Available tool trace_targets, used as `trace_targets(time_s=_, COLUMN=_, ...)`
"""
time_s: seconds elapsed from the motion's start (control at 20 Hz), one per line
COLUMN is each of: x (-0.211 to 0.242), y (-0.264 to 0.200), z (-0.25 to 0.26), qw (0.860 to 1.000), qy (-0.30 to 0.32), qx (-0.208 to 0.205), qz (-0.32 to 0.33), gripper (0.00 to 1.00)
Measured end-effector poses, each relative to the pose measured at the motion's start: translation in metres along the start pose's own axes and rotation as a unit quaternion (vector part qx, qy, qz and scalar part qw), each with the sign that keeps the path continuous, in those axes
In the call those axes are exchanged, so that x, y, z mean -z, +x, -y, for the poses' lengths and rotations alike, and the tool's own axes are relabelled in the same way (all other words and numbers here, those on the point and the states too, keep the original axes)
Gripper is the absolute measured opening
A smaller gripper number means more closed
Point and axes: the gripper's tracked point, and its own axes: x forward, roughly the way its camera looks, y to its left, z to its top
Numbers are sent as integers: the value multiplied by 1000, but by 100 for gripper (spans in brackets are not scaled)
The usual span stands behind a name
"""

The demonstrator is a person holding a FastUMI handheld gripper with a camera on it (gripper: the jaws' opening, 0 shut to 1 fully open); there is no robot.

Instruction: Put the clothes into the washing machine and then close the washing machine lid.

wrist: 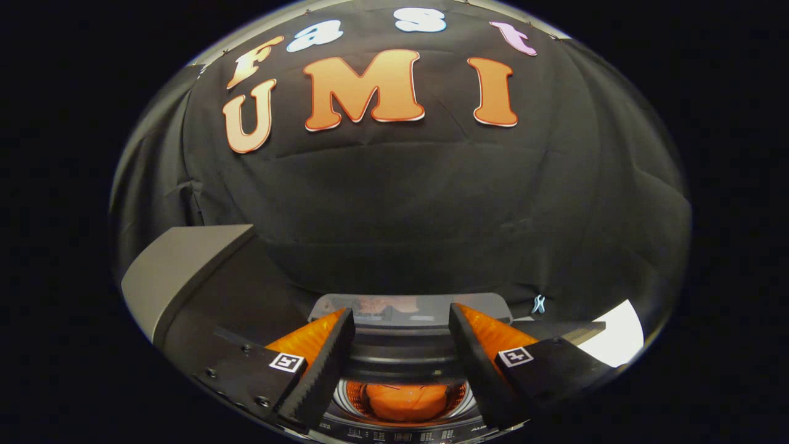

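My gripper [402,317] is open, its two black-and-orange fingers [320,364] spread wide with nothing between them. Below and between the fingers lies the round drum of the washing machine [404,357], seen from above. An orange garment [407,401] sits inside the drum. The machine's lid [410,307] stands raised at the back, just beyond the fingertips, its glossy face reflecting. A strip of the control panel [400,435] shows at the near rim.
A grey box-like surface [179,265] stands to the left of the machine. A white patch [619,336] lies to the right behind the right finger. A small pale clip [539,303] hangs on the black cloth wall behind the lid.
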Motion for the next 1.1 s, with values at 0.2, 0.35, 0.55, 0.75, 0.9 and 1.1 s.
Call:
trace_targets(time_s=0.2, x=35, y=13, z=-4, qw=999, qy=7, qx=0, qz=-34, gripper=99)
trace_targets(time_s=0.35, x=66, y=22, z=-7, qw=998, qy=10, qx=0, qz=-68, gripper=99)
trace_targets(time_s=0.55, x=108, y=22, z=-7, qw=994, qy=12, qx=-2, qz=-106, gripper=99)
trace_targets(time_s=0.75, x=132, y=25, z=-10, qw=991, qy=23, qx=-5, qz=-135, gripper=99)
trace_targets(time_s=0.9, x=120, y=21, z=-11, qw=992, qy=41, qx=-4, qz=-122, gripper=99)
trace_targets(time_s=1.1, x=67, y=-3, z=-14, qw=997, qy=45, qx=-3, qz=-68, gripper=99)
